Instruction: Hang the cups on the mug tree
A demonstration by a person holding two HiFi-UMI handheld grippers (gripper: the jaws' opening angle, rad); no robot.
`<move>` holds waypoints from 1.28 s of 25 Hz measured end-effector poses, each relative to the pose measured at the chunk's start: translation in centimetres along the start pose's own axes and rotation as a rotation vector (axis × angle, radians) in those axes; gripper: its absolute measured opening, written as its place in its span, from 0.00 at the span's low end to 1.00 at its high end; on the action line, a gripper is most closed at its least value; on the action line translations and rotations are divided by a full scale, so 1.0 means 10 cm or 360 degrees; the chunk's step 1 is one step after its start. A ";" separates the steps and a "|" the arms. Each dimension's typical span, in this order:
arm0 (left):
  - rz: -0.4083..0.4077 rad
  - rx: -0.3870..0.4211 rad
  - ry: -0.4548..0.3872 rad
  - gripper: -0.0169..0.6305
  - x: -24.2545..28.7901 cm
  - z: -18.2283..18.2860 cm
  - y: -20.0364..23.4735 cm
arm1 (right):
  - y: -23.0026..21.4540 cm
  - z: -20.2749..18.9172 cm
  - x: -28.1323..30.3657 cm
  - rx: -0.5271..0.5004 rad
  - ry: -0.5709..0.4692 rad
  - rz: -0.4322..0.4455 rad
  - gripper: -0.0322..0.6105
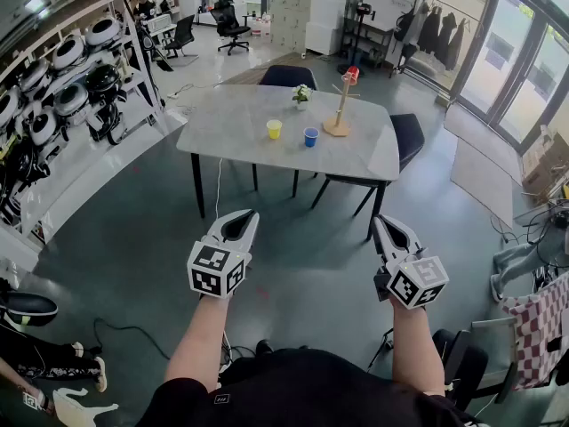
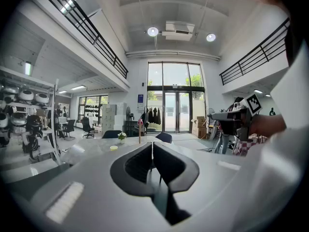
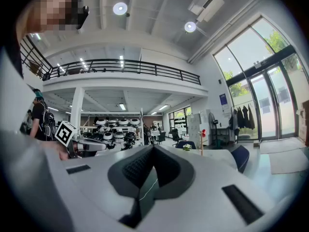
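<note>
Left gripper (image 1: 248, 215), right gripper (image 1: 380, 221): fingers closed, empty, well apart from table (image 1: 233, 118). Yellow cup (image 1: 274, 129), blue cup (image 1: 310, 137) near mug tree (image 1: 339, 107).

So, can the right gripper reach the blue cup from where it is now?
Probably not yet. The blue cup stands on the table, well ahead of the right gripper, with floor between. Nothing blocks the way, but the person would have to step closer and open the shut gripper.
</note>
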State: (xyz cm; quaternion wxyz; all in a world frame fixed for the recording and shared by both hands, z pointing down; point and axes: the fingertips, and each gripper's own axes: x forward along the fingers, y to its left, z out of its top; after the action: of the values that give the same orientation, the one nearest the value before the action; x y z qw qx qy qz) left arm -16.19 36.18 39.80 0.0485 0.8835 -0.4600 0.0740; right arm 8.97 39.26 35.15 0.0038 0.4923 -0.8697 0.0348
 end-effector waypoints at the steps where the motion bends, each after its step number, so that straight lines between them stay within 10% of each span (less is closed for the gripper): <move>1: -0.0001 -0.0001 0.0004 0.05 0.00 -0.01 0.00 | 0.00 -0.01 0.00 -0.0001 0.0002 0.0004 0.06; 27: 0.0014 0.0039 -0.0008 0.13 -0.02 0.09 -0.33 | 0.03 0.03 -0.15 -0.0067 -0.0019 0.0108 0.07; 32: 0.0012 -0.0022 0.0007 0.23 0.01 0.06 -0.33 | 0.00 0.03 -0.16 -0.0031 -0.0016 0.0112 0.26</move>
State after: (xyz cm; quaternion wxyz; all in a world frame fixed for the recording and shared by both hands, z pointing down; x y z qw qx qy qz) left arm -13.39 37.94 39.15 0.0554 0.8812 -0.4637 0.0729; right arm 9.77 40.64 34.79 0.0030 0.4616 -0.8867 0.0240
